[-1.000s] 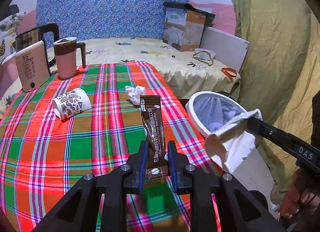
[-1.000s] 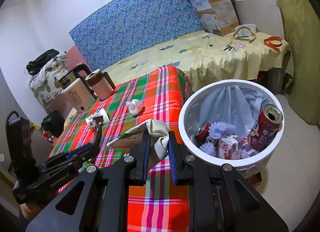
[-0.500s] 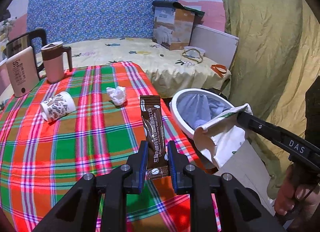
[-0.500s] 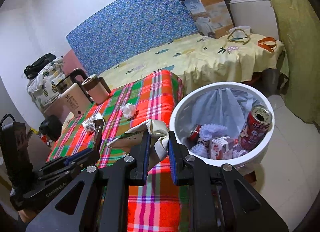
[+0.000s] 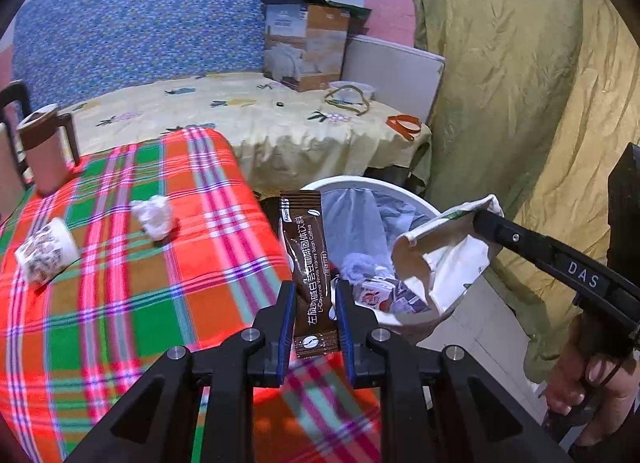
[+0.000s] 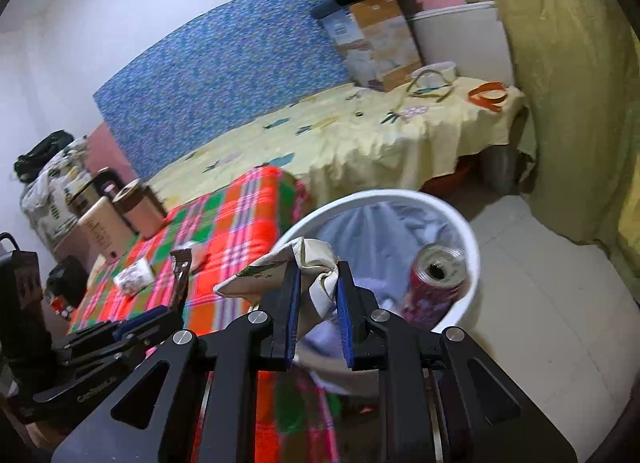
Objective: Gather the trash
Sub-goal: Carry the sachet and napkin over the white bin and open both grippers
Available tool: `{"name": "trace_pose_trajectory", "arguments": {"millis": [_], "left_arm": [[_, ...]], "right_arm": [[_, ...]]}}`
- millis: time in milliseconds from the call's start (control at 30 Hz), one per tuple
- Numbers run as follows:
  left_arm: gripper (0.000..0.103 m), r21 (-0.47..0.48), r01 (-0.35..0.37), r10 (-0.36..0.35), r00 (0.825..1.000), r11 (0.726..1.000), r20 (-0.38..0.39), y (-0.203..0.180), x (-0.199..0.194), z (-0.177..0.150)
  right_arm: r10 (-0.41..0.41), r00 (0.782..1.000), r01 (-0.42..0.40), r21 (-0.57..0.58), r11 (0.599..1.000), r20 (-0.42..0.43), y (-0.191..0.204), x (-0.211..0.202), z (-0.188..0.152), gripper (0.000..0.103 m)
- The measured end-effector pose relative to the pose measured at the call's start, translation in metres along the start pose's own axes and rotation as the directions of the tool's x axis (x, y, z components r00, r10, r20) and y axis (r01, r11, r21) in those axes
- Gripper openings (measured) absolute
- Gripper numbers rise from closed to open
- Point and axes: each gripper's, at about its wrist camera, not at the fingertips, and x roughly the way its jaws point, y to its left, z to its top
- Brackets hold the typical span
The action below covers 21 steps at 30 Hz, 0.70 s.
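Holding a red can and cartons, the white bin sits beside the plaid table. Above its rim, left gripper pinches a coffee sachet, right gripper a crumpled cup; deeper contents are hidden.

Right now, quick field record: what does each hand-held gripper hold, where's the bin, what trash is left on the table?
left hand-held gripper: shut on coffee sachet, upright, at the table edge by the bin
right hand-held gripper: shut on crushed paper cup, over the bin
bin: white, lined, on the floor beside the table; holds a red can and cartons
left on table: crumpled tissue, patterned paper cup on its side
not trash: mug
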Motion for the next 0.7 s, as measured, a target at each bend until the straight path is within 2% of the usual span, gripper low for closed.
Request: {"name": "trace_pose_trajectory", "arguments": {"millis": [367,700], "left_arm": [[0.02,0.04,0.044,-0.042,0.998,0.998,-0.044,-0.015,0.051,0.021],[0.021,0.056,0.066,-0.061,0.994,0.996,-0.088,-0.019,0.088,0.026]], "right_arm": [[-0.086,0.996,0.086,-0.011,0.996,0.002,-0.017,0.016,0.009,0.02],[-0.111,0.994,0.11,-0.041,0.993,-0.005,-0.026,0.03,0.023,0.02]]}}
